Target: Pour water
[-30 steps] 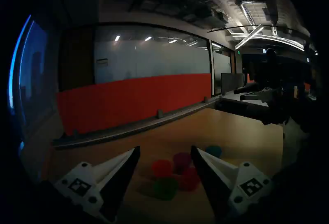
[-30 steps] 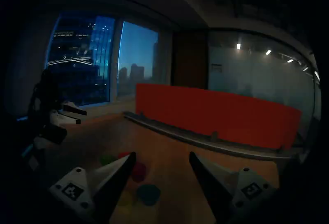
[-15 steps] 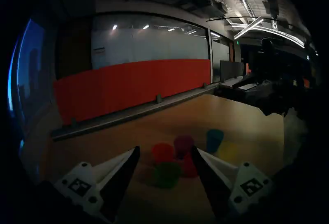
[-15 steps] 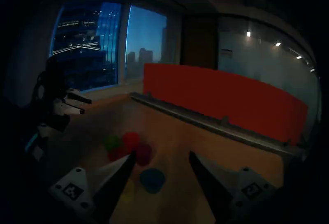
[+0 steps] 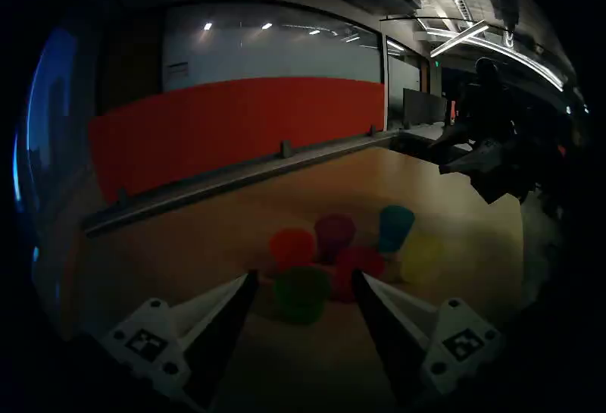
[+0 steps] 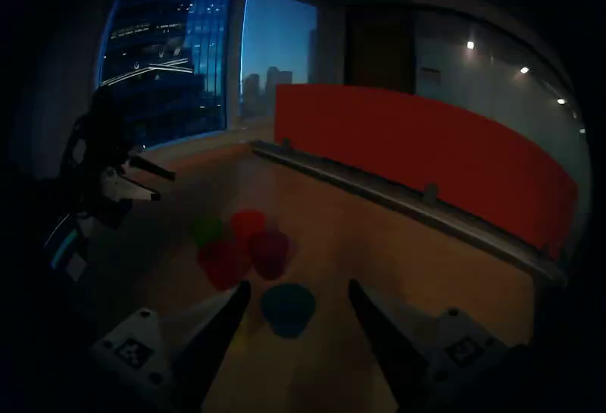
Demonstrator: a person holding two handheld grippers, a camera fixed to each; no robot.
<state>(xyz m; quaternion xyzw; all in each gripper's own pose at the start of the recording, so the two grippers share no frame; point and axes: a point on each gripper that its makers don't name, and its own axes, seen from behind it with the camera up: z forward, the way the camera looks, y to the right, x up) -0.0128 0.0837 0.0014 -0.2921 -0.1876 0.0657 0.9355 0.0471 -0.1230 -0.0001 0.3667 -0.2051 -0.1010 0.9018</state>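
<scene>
Left gripper view, left hand-held gripper (image 5: 303,275): released, its fingers spread with nothing between them, above the tabletop (image 5: 174,246).
Left gripper view, cups: a tight cluster just ahead of the fingertips. The green cup (image 5: 301,293) is nearest, with a red cup (image 5: 360,265) beside it. An orange cup (image 5: 292,246), magenta cup (image 5: 335,231) and teal cup (image 5: 395,227) stand behind, and a dim yellow cup (image 5: 421,258) is at the right edge.
Left gripper view, right hand-held gripper (image 5: 485,169): far off at the right, too dark to tell how its fingers stand.
Left gripper view, backdrop: red partition (image 5: 242,125) under a glass wall.
Right gripper view, right hand-held gripper (image 6: 298,286): released and empty, with the teal cup (image 6: 288,308) sitting between and just beyond its fingertips.
Right gripper view, other cups: magenta (image 6: 270,252), red (image 6: 221,263), orange (image 6: 248,225) and green (image 6: 206,229) stand farther back.
Right gripper view, added here: a window (image 6: 220,64) with a dusk skyline, and the left hand-held gripper (image 6: 140,182) at the far left.
Water: cannot tell which cup holds any.
Handling: the cups are probably light, thin plastic that tips or squashes easily. A gentle pinch across the side wall at mid-height looks best.
</scene>
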